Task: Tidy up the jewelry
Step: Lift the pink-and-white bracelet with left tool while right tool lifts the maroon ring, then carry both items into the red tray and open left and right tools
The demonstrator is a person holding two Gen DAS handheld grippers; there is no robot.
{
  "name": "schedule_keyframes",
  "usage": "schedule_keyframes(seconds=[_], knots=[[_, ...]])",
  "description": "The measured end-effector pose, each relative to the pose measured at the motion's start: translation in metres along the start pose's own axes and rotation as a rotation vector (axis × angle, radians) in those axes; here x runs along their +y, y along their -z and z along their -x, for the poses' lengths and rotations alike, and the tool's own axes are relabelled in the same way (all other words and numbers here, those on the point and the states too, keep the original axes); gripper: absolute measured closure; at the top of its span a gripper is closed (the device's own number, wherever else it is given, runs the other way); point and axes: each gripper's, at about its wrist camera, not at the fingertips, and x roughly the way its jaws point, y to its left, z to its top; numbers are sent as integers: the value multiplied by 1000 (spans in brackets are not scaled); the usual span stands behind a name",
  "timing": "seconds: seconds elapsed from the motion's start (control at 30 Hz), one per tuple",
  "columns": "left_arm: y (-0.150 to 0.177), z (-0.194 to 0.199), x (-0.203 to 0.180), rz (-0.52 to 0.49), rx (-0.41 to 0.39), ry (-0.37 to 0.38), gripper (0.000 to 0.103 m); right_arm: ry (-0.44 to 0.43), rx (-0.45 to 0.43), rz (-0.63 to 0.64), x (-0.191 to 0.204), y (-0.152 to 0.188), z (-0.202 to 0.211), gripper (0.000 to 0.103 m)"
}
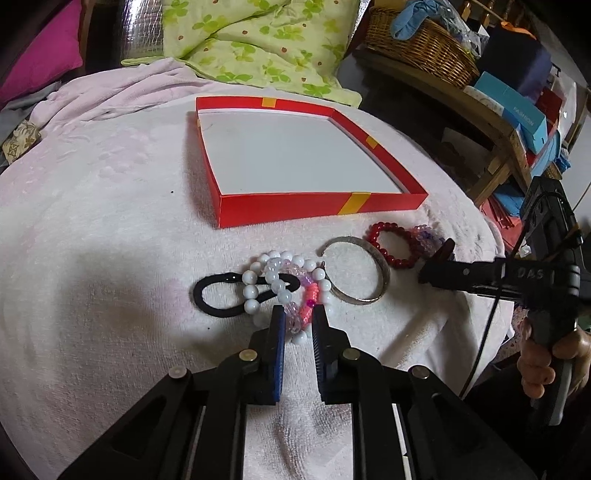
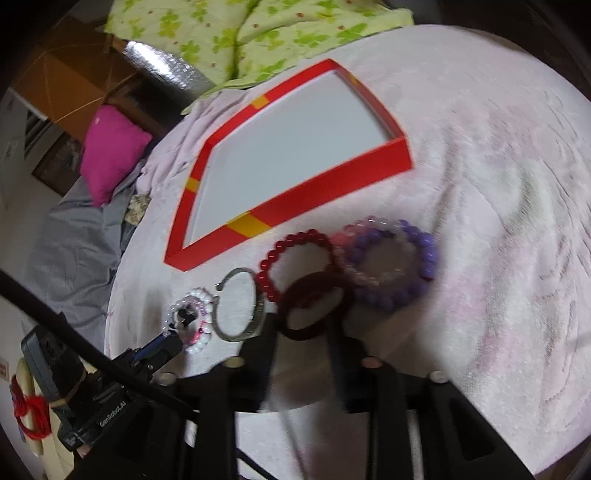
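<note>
Left wrist view: left gripper (image 1: 298, 320) nipped on clear-pink beaded elastic bracelet (image 1: 295, 295), frame centre; light, stretchy, slippery, so pinch the strand. Right gripper (image 2: 301, 334) parted around dark-red fabric hair tie (image 2: 312, 306), probably loose.

The work surface is a bed covered by a pale pink towelling blanket (image 1: 110, 206). A green leaf-print quilt (image 1: 255, 40) lies bunched at its far side, beside a silver foil-faced panel (image 1: 142, 29). A magenta cushion (image 2: 110, 151) rests on grey bedding (image 2: 74, 243). To one side stands a wooden shelf unit (image 1: 495, 125) carrying a wicker basket (image 1: 421, 48) with blue cloth in it and stacked blue and red boxes (image 1: 517, 110). An orange-brown wall panel (image 2: 70, 85) shows beyond the cushion. Lighting is dim and uneven.
</note>
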Motion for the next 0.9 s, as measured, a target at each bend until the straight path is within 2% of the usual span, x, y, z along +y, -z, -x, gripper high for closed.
schedule_keyframes(seconds=[0.03,0.27,0.37,0.43,0.47,0.5,0.53,0.67,0.8,0.9], knots=[[0,-1,0,3,4,-2,88,-6,1,-15,-2,0,0,56],[0,-3,0,19,4,8,88,13,-22,-50,0,-5,-4,55],[0,-2,1,15,-7,4,93,36,-48,-45,3,-6,-5,55],[-1,1,3,19,-18,9,95,63,-56,-36,5,-5,-7,66],[-1,3,3,20,-28,14,95,84,-63,-26,5,-5,-7,80],[-2,6,4,22,-44,23,95,99,-65,-18,5,-6,-7,88],[-3,9,4,24,-58,34,95,95,-72,-24,3,-6,-6,91],[-6,21,2,6,-117,72,95,55,-110,-10,1,-7,6,93],[-7,26,-3,-14,-143,98,95,-29,-132,8,4,-6,15,93],[-7,26,-4,-35,-135,86,95,-48,-146,23,7,-5,19,93]])
